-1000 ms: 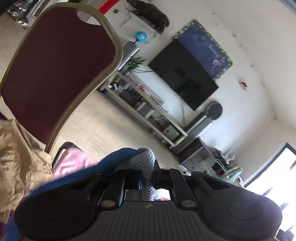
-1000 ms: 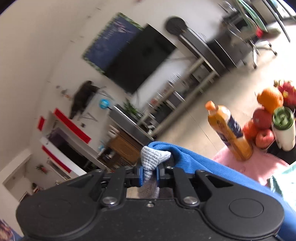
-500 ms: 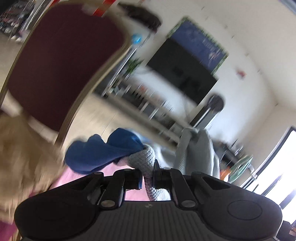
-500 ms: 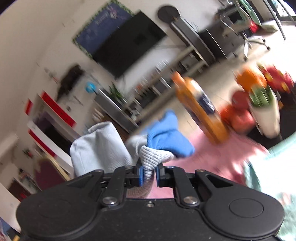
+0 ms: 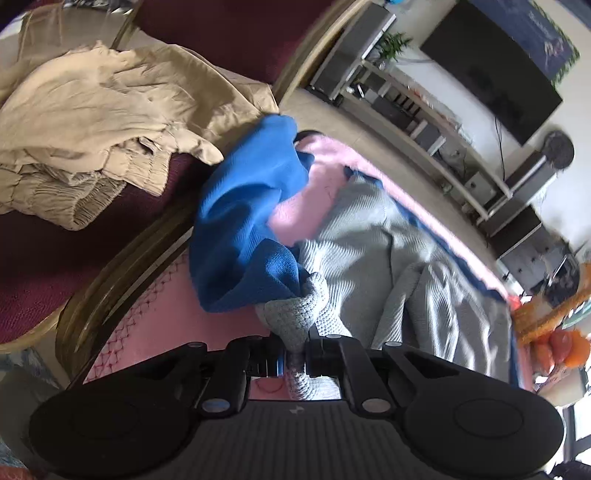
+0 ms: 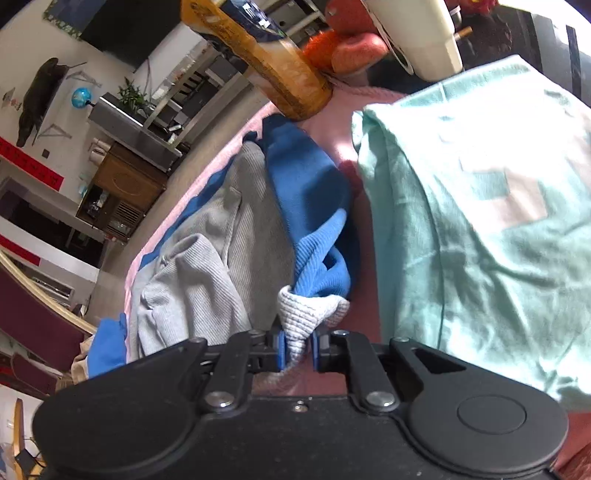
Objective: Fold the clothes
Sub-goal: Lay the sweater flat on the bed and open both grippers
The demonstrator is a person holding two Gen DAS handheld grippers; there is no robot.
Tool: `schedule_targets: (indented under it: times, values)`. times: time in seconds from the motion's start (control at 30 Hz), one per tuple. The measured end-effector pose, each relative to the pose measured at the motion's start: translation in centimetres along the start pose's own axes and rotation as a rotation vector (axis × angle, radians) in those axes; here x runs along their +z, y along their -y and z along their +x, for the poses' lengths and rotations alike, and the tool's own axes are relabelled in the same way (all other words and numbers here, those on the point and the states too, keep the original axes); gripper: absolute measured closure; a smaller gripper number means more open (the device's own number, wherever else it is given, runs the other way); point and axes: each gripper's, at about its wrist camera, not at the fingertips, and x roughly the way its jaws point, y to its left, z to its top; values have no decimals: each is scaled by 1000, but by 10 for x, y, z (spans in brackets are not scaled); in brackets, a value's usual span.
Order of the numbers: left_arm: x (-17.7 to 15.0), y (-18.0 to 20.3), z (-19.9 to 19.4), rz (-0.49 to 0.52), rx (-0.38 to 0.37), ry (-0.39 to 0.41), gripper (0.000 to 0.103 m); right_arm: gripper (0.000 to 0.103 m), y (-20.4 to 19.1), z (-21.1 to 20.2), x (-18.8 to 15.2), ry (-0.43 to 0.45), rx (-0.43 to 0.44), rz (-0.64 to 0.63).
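A grey ribbed sweater with blue sleeves [image 5: 388, 243] lies spread on a pink-covered table [image 5: 159, 314]. My left gripper [image 5: 295, 356] is shut on a grey knitted cuff or hem of it, with a blue sleeve [image 5: 247, 206] bunched just beyond. In the right wrist view the same sweater [image 6: 229, 236] lies ahead. My right gripper [image 6: 297, 349] is shut on another grey knitted edge, beside a blue sleeve [image 6: 310, 192].
A beige garment [image 5: 96, 122] lies on a maroon chair [image 5: 55, 266] left of the table. A mint-green folded cloth [image 6: 480, 206] lies at the right. An orange juice bottle [image 6: 258, 48], fruit [image 6: 351, 48] and a white container [image 6: 417, 26] stand at the far edge.
Both grippers have swung down from facing the room to facing the table. The sweater, held up before, now lies spread on the pink cloth with both grips kept.
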Motion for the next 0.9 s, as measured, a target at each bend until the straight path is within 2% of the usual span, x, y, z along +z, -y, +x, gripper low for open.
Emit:
schedule_targets:
  times: [0.1,0.2,0.27,0.4,0.43,0.57,0.7,0.8,0.87,0.9]
  values:
    - [-4,0,1,-1,40,-48,71,89,2,3,2,-18,-12,-14]
    - [-14,-2,-6,-15,34,-81,64,82,10,0,2,-47,5,24]
    - [-21,-4,-8,-15,38,-107,64,76,16,0,1,-74,24,53]
    - [-36,-5,-2,-37,23,-177,64,54,28,-2,-2,-122,56,121]
    - [-39,-5,0,-42,19,-195,64,52,32,-1,-3,-137,69,152]
    - [-41,-2,4,-39,9,-192,64,51,38,8,-7,-184,104,244]
    - [-42,-1,10,-49,3,-192,65,49,38,14,-7,-141,79,296]
    - [-43,2,12,-25,10,-181,69,48,38,18,-8,-108,61,334]
    - [-44,8,13,23,26,-175,78,68,34,21,-7,-96,13,292]
    - [-44,13,13,61,42,-170,98,94,28,23,-7,-96,-13,229]
